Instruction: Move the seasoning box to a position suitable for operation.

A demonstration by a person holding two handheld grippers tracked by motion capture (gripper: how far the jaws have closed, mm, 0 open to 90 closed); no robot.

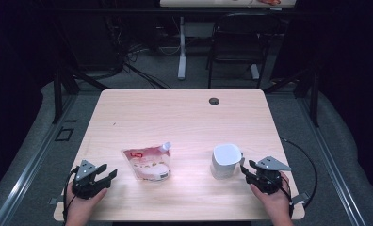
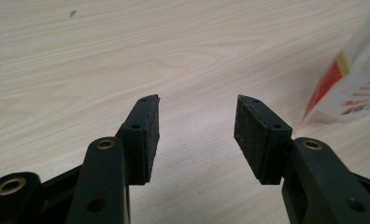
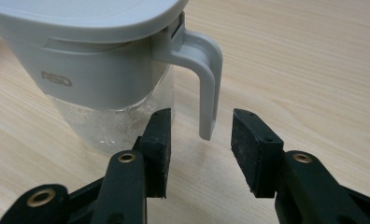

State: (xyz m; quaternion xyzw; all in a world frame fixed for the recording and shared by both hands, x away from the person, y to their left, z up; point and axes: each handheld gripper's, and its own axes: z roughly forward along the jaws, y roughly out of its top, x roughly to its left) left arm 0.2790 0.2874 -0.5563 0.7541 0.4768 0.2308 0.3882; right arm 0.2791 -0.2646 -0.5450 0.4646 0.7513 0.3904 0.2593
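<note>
Grey jug [image 3: 99,56], red-white pouch [image 1: 148,162]

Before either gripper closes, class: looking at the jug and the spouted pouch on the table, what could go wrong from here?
1. The right gripper is open just short of the jug's thin handle; a grip low on it might tilt the jug.
2. The pouch lies flat and looks soft; the open left gripper, beside it, may crumple it or slip off.
3. The jug stands near the table's right edge, so a nudge could push it outward.
</note>
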